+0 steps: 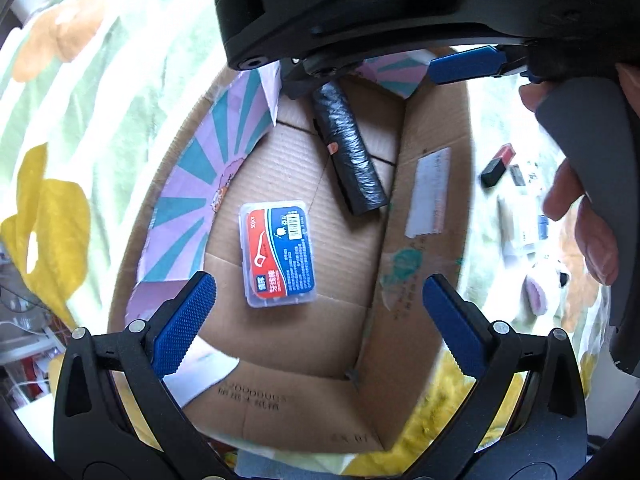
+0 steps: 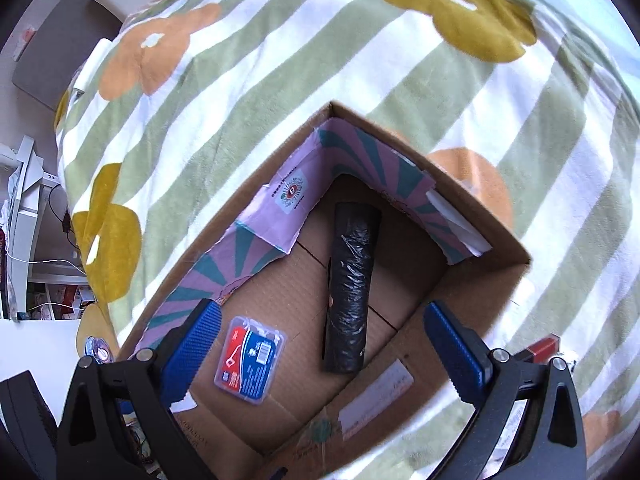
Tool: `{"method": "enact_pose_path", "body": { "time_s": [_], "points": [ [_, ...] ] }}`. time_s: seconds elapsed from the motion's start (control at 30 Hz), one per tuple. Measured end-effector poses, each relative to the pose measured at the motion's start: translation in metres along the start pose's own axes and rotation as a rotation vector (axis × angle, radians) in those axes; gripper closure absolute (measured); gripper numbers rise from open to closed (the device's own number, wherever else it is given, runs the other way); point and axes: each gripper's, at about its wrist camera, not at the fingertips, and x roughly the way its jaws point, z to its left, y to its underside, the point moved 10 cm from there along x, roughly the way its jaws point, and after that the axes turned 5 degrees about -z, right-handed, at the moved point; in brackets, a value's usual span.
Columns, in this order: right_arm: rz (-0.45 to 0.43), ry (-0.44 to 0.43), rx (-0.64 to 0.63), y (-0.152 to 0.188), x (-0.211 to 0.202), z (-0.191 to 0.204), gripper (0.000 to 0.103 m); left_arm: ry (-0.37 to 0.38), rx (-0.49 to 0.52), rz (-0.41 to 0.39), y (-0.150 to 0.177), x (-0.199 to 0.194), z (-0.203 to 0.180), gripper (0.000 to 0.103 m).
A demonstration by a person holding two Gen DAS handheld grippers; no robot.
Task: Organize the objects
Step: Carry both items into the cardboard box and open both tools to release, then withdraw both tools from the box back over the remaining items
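An open cardboard box (image 1: pixel 424 208) (image 2: pixel 496 280) sits on a striped flower blanket. On its floor lie a clear floss-pick case with a red and blue label (image 1: pixel 278 254) (image 2: pixel 250 360) and a black roll of plastic bags (image 1: pixel 348 148) (image 2: pixel 350 292). My left gripper (image 1: pixel 320 320) is open and empty above the case. My right gripper (image 2: pixel 320 344) is open and empty above the box, over the near end of the roll; its body also shows at the top of the left wrist view (image 1: pixel 400 12).
Purple and teal paper (image 1: pixel 200 184) (image 2: pixel 256 248) lines the box's left and far walls. Small items lie on the blanket right of the box: a red and black block (image 1: pixel 498 164) (image 2: pixel 542 350) and white packets (image 1: pixel 524 220). Furniture and cables (image 2: pixel 28 240) stand left of the bed.
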Motion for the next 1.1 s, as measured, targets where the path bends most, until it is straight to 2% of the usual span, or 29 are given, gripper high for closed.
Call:
{"method": "enact_pose_path", "body": {
  "time_s": [0.27,0.3,0.37,0.53,0.7,0.87,1.1],
  "points": [
    [-0.107,0.036,0.051,0.013,-0.074,0.009,0.002,0.022,0.086,-0.079,-0.003,-0.061,-0.019,0.000],
    [-0.122,0.045,0.062,0.016,-0.087,0.006,0.002,0.024,0.102,-0.087,-0.016,-0.071,-0.020,0.000],
    [-0.154,0.059,0.088,0.023,-0.112,0.000,0.002,0.035,0.129,-0.102,-0.019,-0.091,-0.029,0.000],
    [-0.236,0.109,0.147,0.049,-0.167,-0.019,0.002,0.085,0.169,-0.138,-0.010,-0.128,-0.048,0.000],
    [-0.284,0.157,0.243,0.085,-0.212,-0.046,0.002,0.110,0.233,-0.180,-0.008,-0.151,-0.073,0.000],
    [-0.340,0.243,0.321,0.131,-0.253,-0.076,0.002,0.099,0.313,-0.252,-0.014,-0.174,-0.098,0.000],
    [-0.390,0.331,0.479,0.211,-0.288,-0.114,0.002,0.172,0.400,-0.283,-0.013,-0.188,-0.137,0.000]
  ]
}}
